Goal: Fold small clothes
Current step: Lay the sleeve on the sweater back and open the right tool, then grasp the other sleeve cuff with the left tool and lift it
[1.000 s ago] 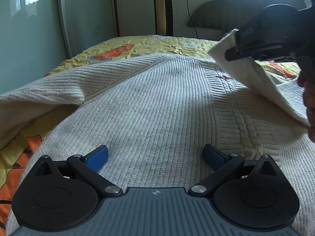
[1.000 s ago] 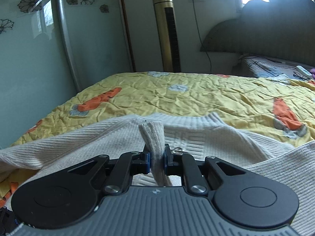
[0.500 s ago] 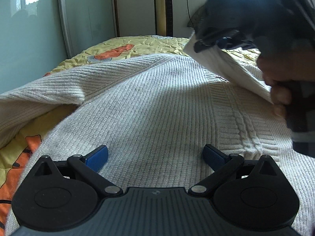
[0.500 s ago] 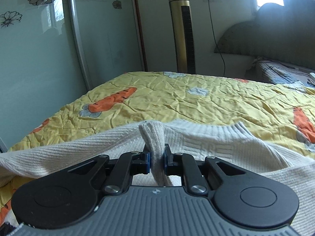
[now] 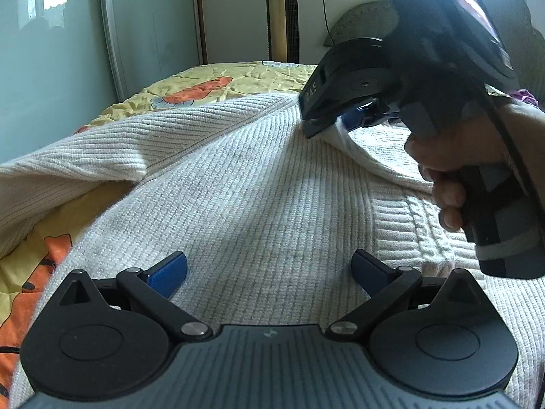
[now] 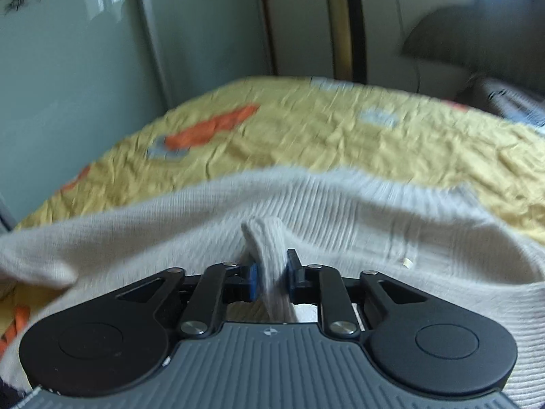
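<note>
A cream ribbed knit sweater [image 5: 265, 184] lies spread on the bed and fills the left wrist view; it also shows in the right wrist view [image 6: 340, 211]. My left gripper [image 5: 269, 274] is open, its blue pads resting low over the sweater's body, holding nothing. My right gripper [image 6: 271, 277] is shut on a pinched fold of the sweater's sleeve [image 6: 269, 248]. In the left wrist view the right gripper [image 5: 344, 121] hangs over the sweater's upper right, with the held cloth [image 5: 361, 150] trailing down from it.
The bed has a yellow quilt [image 6: 306, 129] with orange carrot prints. A glass sliding door [image 5: 68, 51] stands at the left, a tall gold tower fan [image 5: 282, 13] by the far wall, and a dark headboard [image 6: 460, 34] at the right.
My right gripper has carried the pinched sleeve leftward and lower across the sweater, toward its middle. The right wrist view is now blurred with motion. My left gripper has stayed in place, open.
</note>
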Demonstrator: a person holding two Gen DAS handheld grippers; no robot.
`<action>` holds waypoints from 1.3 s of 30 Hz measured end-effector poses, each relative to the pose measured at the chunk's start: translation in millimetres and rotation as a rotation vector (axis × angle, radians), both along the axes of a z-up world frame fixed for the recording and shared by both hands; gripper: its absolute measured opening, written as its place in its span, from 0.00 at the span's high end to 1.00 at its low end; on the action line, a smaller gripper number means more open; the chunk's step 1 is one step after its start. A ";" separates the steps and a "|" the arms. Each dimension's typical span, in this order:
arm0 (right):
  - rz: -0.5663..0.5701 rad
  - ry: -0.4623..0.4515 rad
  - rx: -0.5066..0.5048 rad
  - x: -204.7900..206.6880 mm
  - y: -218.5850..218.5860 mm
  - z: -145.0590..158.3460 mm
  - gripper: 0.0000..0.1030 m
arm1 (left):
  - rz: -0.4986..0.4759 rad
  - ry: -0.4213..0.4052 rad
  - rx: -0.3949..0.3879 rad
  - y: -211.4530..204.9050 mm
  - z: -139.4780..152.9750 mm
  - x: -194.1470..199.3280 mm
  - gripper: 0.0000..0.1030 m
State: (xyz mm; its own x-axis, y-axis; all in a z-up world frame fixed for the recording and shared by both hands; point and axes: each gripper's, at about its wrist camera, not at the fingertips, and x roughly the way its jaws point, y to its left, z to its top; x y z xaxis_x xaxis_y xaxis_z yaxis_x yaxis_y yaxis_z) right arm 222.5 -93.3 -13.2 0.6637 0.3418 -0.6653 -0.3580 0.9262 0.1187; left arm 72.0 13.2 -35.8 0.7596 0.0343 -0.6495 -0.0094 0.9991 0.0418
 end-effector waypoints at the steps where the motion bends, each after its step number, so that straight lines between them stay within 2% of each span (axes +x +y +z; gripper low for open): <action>1: 0.007 0.004 0.007 -1.6 -1.2 -0.7 0.69 | 0.000 0.000 0.000 -0.2 0.0 -0.1 0.00; 3: 0.027 0.005 0.052 -7.6 -5.4 1.3 0.59 | 0.000 0.000 0.001 -0.1 -0.1 -0.1 0.00; 9: 0.040 0.066 0.311 -24.6 -40.4 9.0 0.55 | 0.000 0.000 0.001 -0.2 -0.2 -0.2 0.00; 12: 0.019 0.133 0.358 -26.1 -51.1 2.8 0.53 | 0.000 0.000 0.003 -0.3 -0.2 -0.1 0.00; 15: -0.012 0.155 0.277 -24.5 -46.1 -7.3 0.55 | 0.000 0.000 0.002 -0.3 -0.3 0.0 0.00; 20: -0.016 0.079 0.285 -46.4 -51.5 2.5 0.53 | 0.001 0.001 0.004 -0.9 -0.4 0.1 0.00; 25: -0.159 -0.031 0.092 -77.0 -68.4 2.4 0.48 | 0.001 0.001 0.004 -1.1 -0.4 0.2 0.00; 27: -0.209 -0.059 0.022 -87.5 -78.3 -1.7 0.40 | 0.001 0.002 0.005 -1.2 -0.6 0.2 0.00; 29: -0.244 -0.059 -0.016 -93.6 -88.3 -7.3 0.37 | 0.002 0.002 0.008 -1.8 -0.8 0.4 0.00; 34: -0.249 -0.065 0.017 -99.7 -101.6 -18.5 0.27 | 0.002 0.005 0.009 -1.1 -1.0 1.6 0.00; 36: -0.230 -0.075 0.022 -101.9 -101.1 -22.0 0.14 | 0.002 0.010 -0.001 1.5 0.0 1.0 0.00; 37: -0.212 -0.085 0.004 -103.1 -97.3 -25.4 0.12 | 0.005 0.014 -0.010 4.2 1.5 0.0 0.00; 39: -0.173 -0.111 -0.091 -106.4 -82.2 -31.3 0.01 | 0.023 0.018 -0.034 12.6 7.3 -4.1 0.00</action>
